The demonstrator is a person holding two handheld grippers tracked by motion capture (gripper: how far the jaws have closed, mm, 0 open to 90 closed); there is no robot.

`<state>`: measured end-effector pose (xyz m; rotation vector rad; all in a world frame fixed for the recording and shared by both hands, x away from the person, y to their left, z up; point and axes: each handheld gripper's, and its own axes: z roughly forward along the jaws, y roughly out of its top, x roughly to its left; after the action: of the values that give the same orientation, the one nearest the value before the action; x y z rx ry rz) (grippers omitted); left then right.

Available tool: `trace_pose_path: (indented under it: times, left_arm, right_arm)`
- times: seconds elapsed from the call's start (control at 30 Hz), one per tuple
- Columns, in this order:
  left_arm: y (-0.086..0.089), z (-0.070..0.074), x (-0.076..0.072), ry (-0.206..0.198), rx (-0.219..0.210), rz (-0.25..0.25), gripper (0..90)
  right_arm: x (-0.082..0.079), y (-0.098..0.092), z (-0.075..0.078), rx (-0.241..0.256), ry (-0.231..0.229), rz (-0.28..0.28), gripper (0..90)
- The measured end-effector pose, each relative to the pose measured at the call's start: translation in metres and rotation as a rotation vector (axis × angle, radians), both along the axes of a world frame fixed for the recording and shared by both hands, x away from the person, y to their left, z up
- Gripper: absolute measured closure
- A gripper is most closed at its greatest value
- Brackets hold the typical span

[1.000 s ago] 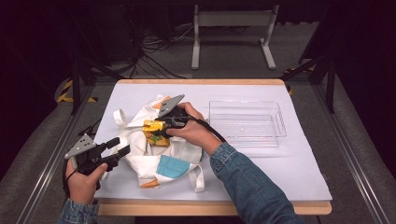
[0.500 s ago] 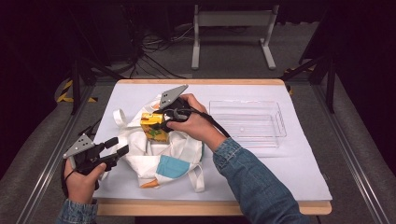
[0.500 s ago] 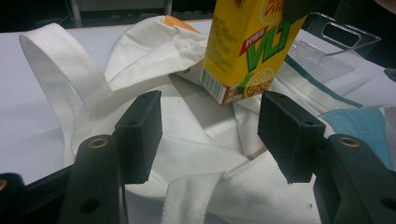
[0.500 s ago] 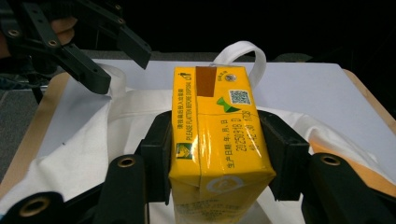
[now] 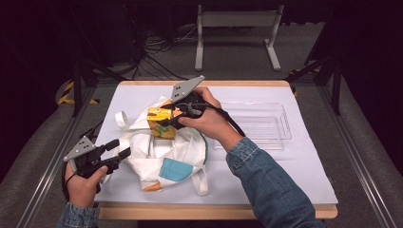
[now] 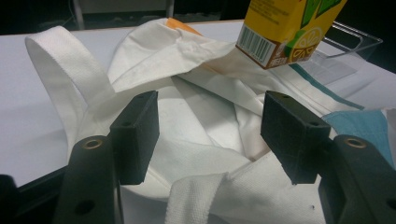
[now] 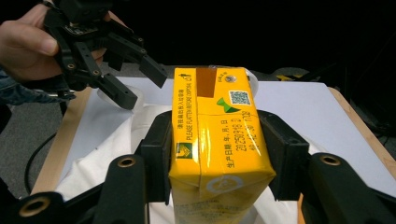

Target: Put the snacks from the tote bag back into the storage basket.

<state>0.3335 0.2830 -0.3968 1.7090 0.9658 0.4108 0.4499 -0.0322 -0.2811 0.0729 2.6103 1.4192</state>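
High view: the right tool [image 5: 167, 119] is clamped on a yellow juice carton [image 5: 160, 122], held just above the middle of a white cloth bag [image 5: 161, 152] that lies crumpled on the near left of the table [image 5: 294, 175]; a clear plastic tray [image 5: 266, 124] sits to the right of the bag, apart from it. The left tool [image 5: 116, 149], jaws apart and holding nothing, hovers at the bag's near left edge. Left gripper view: the two black jaws stand wide open over folds of the bag, with a bag handle [image 6: 60, 60] looping at the left and the carton's lower corner [image 6: 289, 28] hanging above the far fabric, the tray's rim [image 6: 359, 39] behind it. Right gripper view: the carton [image 7: 217, 140] sits square between the pads, gripped on its two broad side faces, with the left tool [image 7: 135, 79] open farther off over the cloth. Handling, as a judgement: the carton is a stiff-sided but crushable box, probably moderately heavy if full, with a smooth, somewhat slippery coated skin; hold across the flat sides near mid-height, firmly but without denting. The bag is soft and limp, and is best taken by its rim or handle.
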Motion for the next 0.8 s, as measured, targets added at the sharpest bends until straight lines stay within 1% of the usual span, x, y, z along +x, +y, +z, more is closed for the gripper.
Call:
trace_pose_path:
  times: [0.03,0.1,0.33,0.47,0.5,0.63,0.8]
  left_arm:
    - [0.000,0.000,0.000,-0.001,-0.002,0.001,38.2]
    - [0.001,0.001,-0.001,-0.008,0.008,-0.004,38.1]
    - [0.000,0.000,-0.001,-0.013,0.013,-0.006,38.1]
    - [-0.001,0.000,-0.001,-0.012,0.011,-0.005,38.1]
    - [-0.001,0.000,-0.001,-0.012,0.011,-0.005,38.1]
    - [-0.002,0.000,0.000,-0.012,0.016,-0.007,38.1]
    - [-0.001,0.000,0.000,-0.009,0.018,-0.003,38.2]
  right_arm:
    - [-0.001,-0.002,0.002,0.000,0.000,0.001,51.2]
    - [-0.002,-0.006,0.005,0.002,-0.003,0.002,51.2]
    - [-0.005,-0.025,0.018,0.013,-0.007,0.014,51.2]
    - [-0.007,-0.037,0.025,0.008,-0.012,0.009,51.2]
    - [-0.007,-0.037,0.025,0.008,-0.012,0.009,51.2]
    - [-0.008,-0.050,0.030,0.001,-0.010,-0.007,51.2]
    - [-0.008,-0.065,0.034,0.013,-0.001,-0.015,51.1]
